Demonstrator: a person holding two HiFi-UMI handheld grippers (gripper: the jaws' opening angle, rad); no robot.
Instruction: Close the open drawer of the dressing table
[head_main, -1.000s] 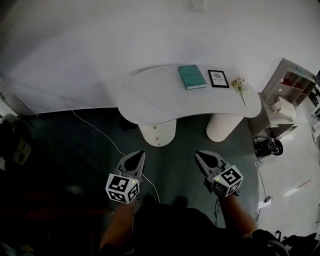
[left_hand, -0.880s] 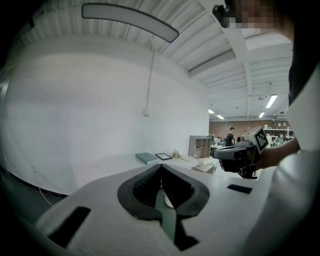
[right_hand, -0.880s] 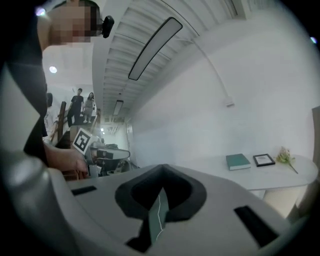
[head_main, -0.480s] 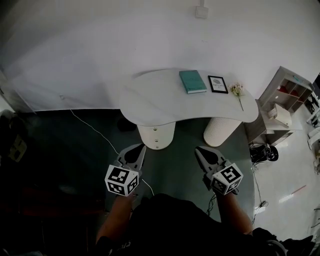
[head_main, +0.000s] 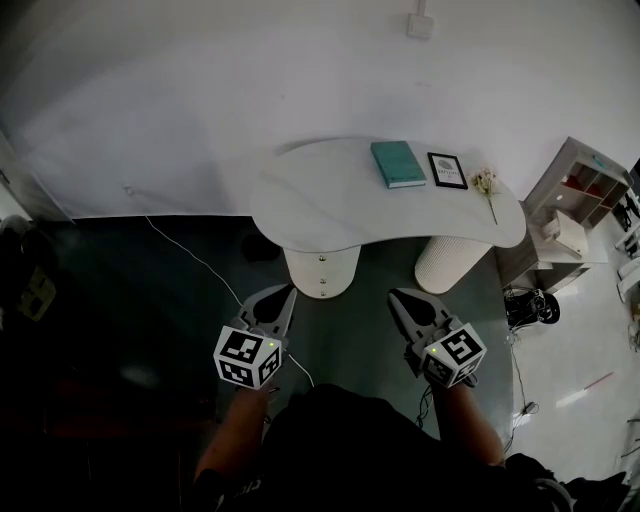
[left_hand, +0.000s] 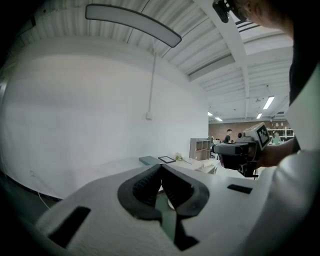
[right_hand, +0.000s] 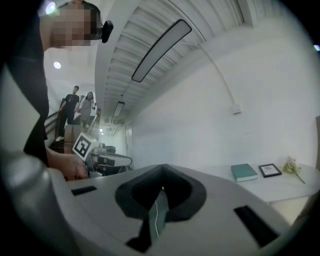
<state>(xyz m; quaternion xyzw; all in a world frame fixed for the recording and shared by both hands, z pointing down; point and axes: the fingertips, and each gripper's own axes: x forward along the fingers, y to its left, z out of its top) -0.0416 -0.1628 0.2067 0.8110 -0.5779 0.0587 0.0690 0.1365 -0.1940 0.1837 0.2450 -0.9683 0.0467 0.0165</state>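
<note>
The white kidney-shaped dressing table (head_main: 330, 195) stands far, against the wall, with its rounded drawer pedestal (head_main: 321, 272) underneath. Nearer, the grey left gripper (head_main: 285, 291) and right gripper (head_main: 394, 296) hover, jaws pressed together and empty. A teal book (head_main: 397, 163) lies far right on the tabletop.

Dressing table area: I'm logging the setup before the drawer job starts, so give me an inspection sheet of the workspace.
Surface: white curved dressing table top.
Job's things: white rounded drawer pedestal with two knobs juts out from under the top; ribbed white pedestal to its right.
Clutter: teal book, black-framed picture, pale flower sprig, all at the top's right end.
Grippers: left gripper and right gripper shut, empty, short of the table.
Cables: white cable crossing the dark floor.
Surroundings: white wall; open shelf unit at right.
</note>
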